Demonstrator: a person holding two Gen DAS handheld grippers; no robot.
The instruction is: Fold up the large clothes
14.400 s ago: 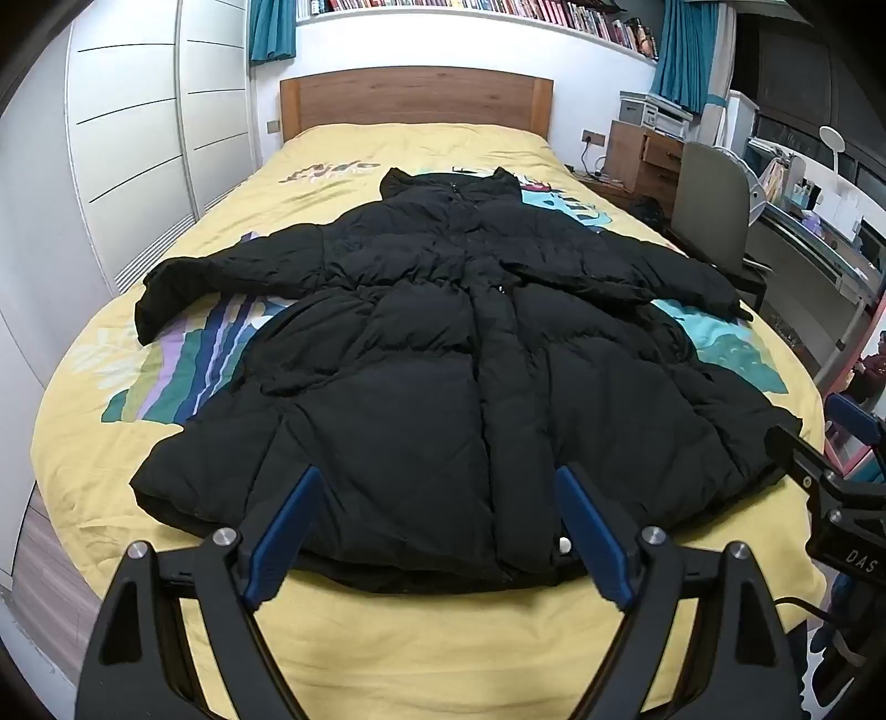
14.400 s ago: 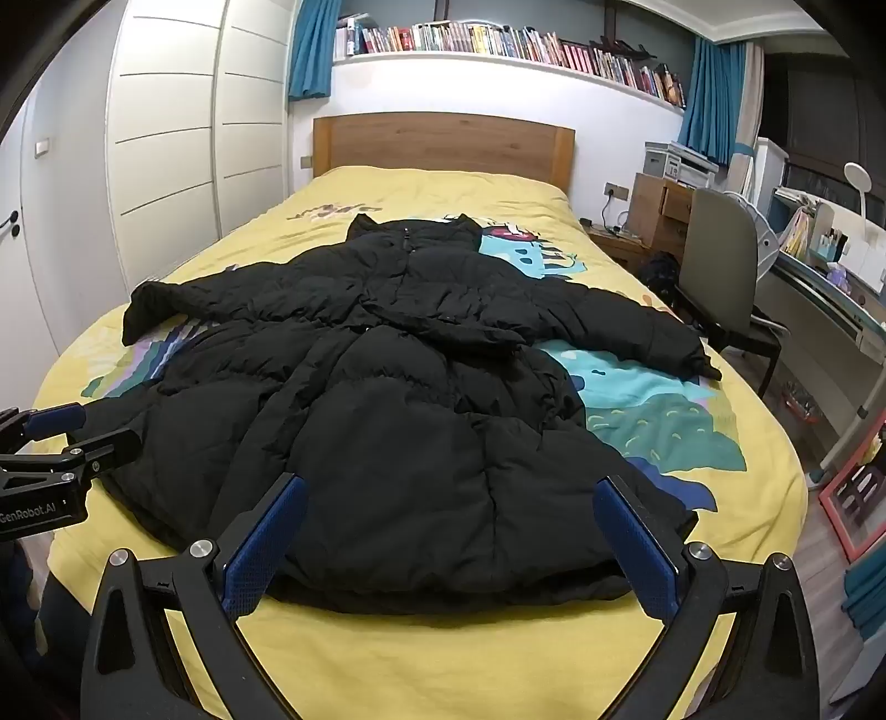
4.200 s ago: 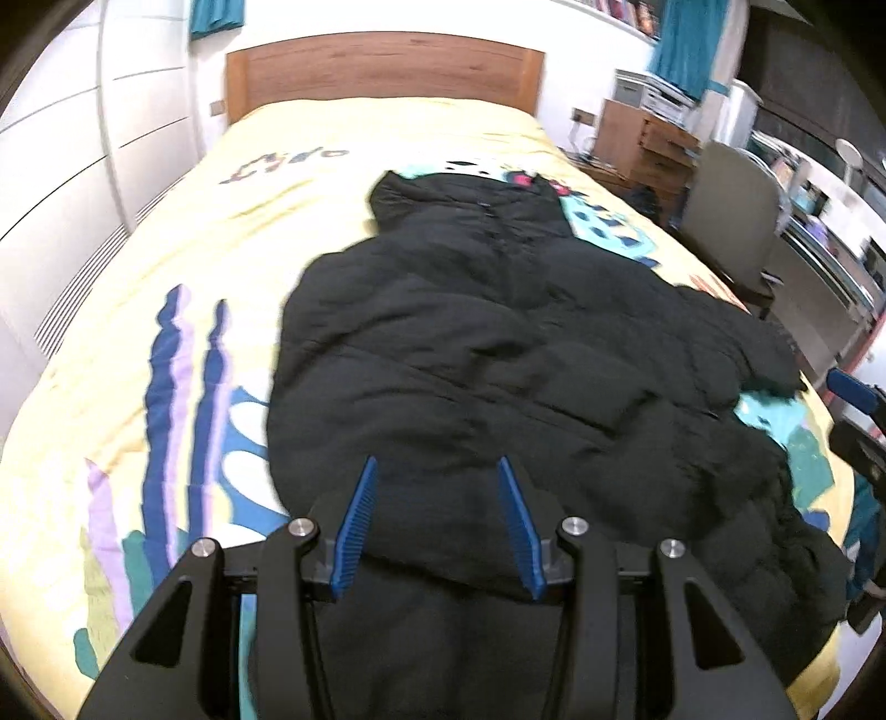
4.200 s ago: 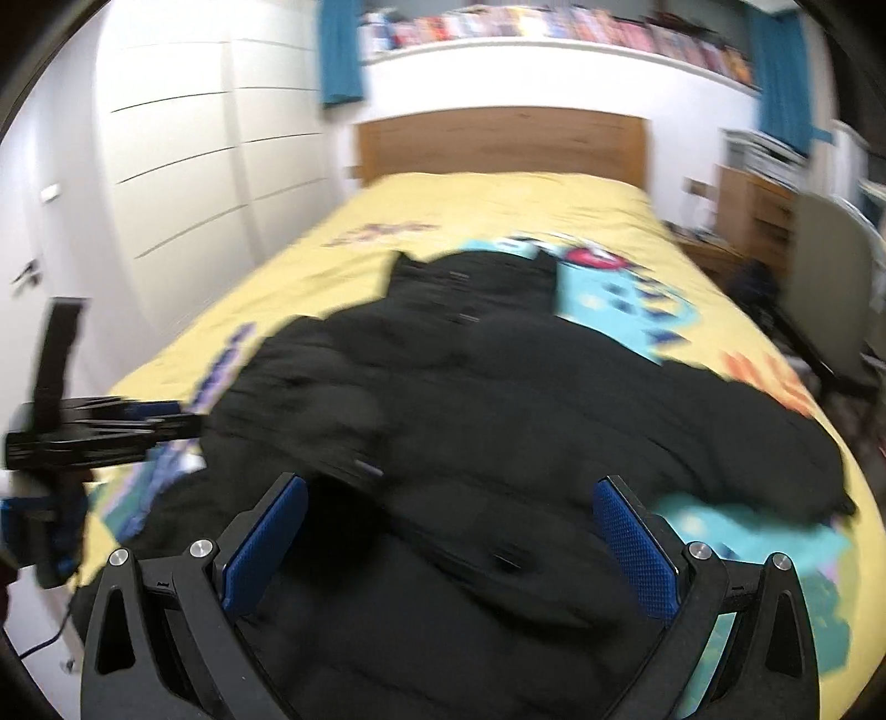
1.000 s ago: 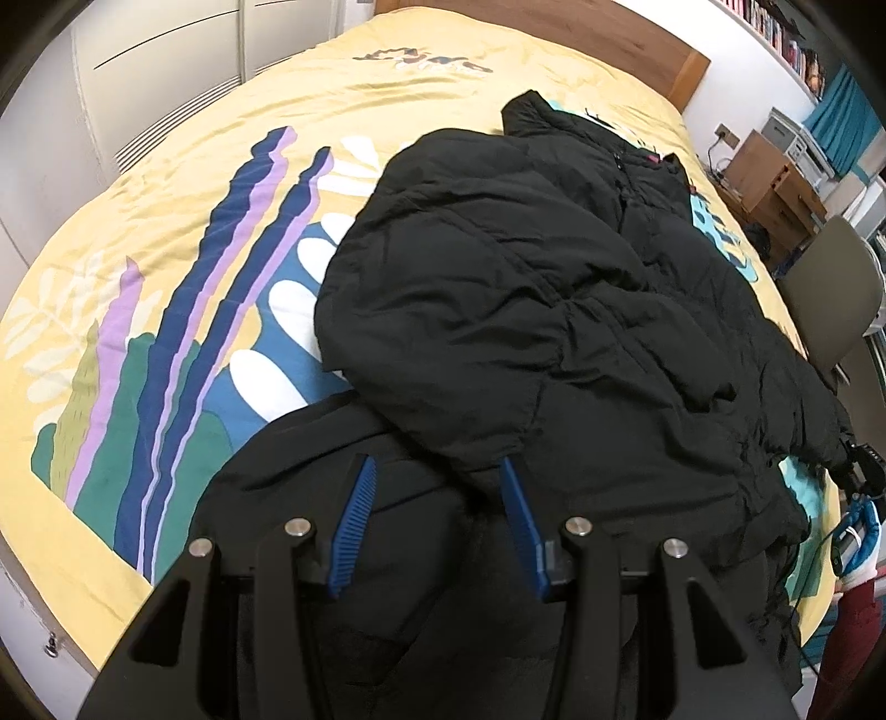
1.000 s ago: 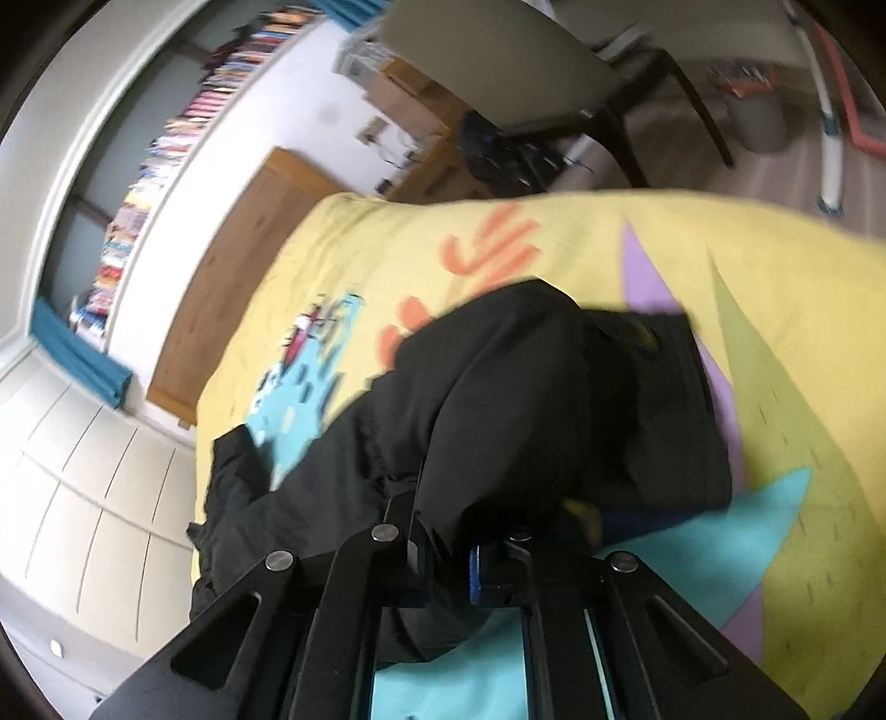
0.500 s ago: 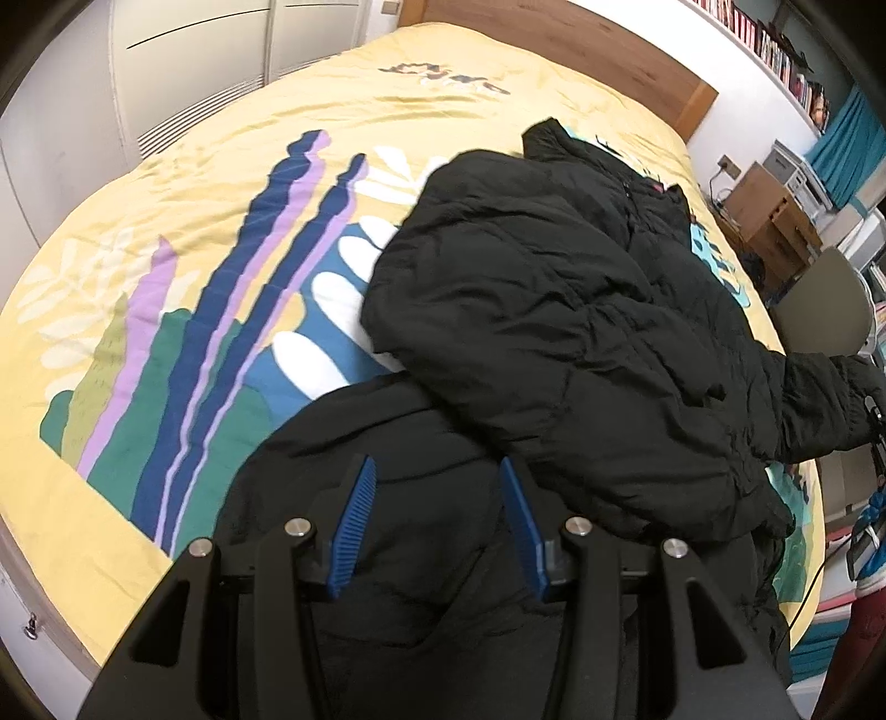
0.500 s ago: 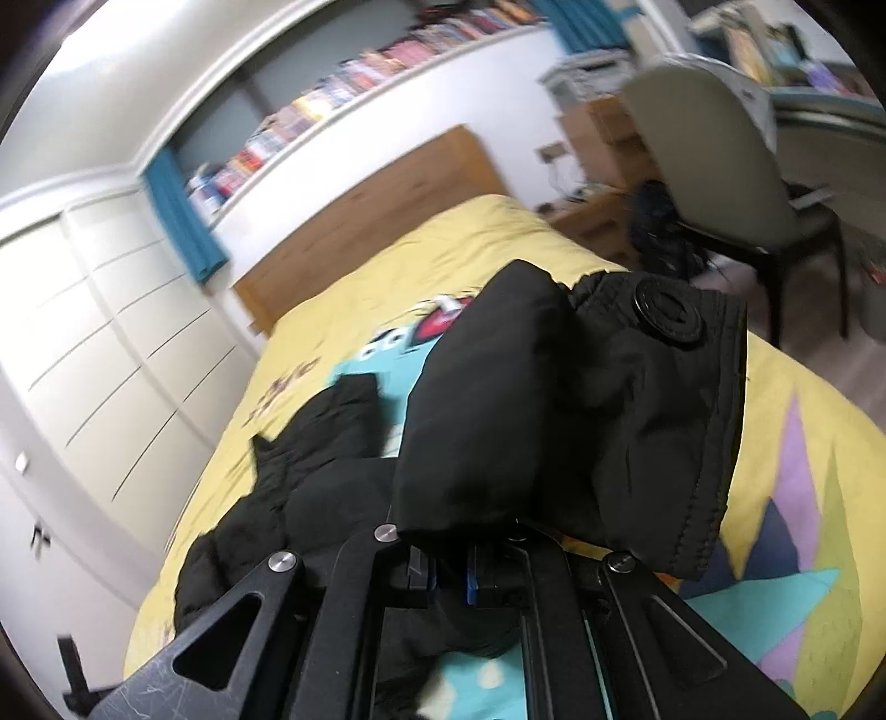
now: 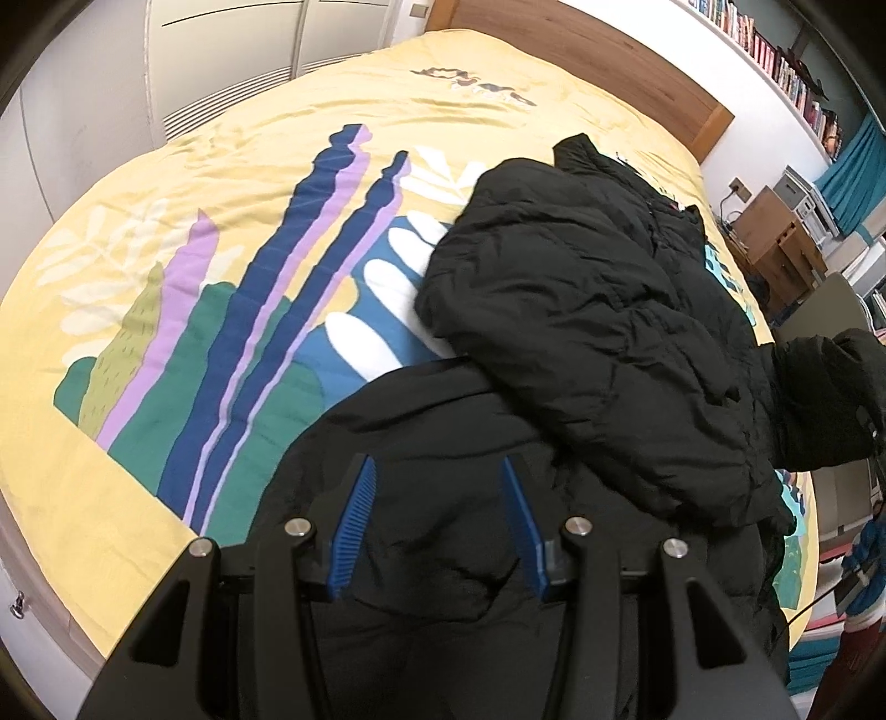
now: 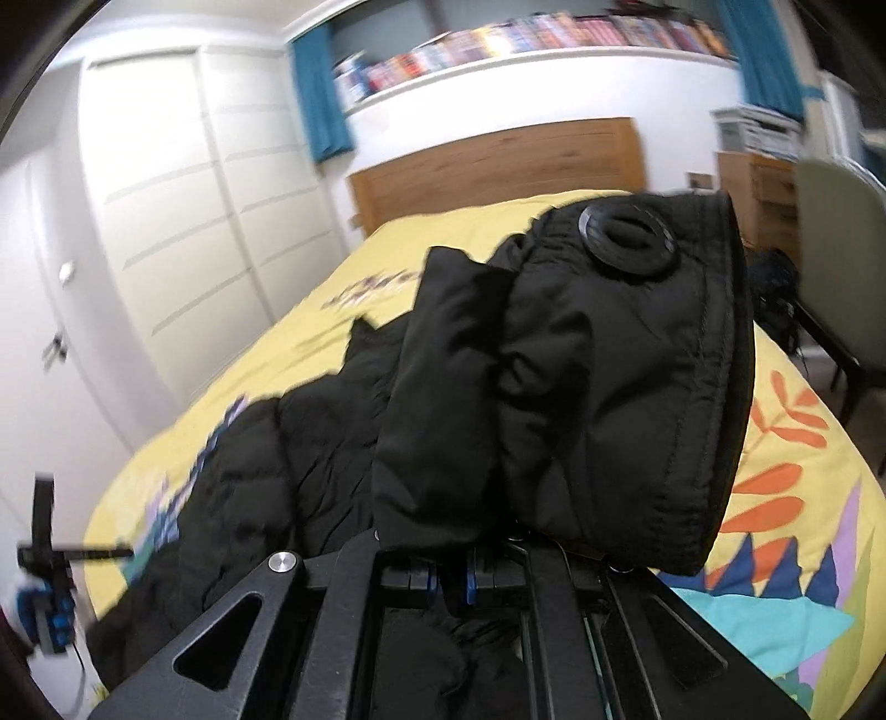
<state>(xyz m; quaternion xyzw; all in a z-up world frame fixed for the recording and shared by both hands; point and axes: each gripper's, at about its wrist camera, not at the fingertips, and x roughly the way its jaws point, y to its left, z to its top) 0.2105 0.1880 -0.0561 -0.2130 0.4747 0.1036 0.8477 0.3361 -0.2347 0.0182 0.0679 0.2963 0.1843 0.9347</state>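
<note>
— Pinching what, exactly?

— The right gripper [image 10: 451,570] has its blue pads pressed together on the cuffed end of a sleeve [image 10: 581,387] of the black puffer coat [image 9: 581,343], holding it raised above the yellow bedspread [image 9: 232,183].

— And the other tool?

— The left gripper [image 9: 440,520] hovers over the coat's lower part, its fingers [image 9: 354,520] spread apart, gripping nothing.

— Where does the coat lie?

— Across the bed, collar toward the wooden headboard [image 9: 581,50], its near sleeve folded over the body. A chair [image 10: 836,221] stands beside the bed.
</note>
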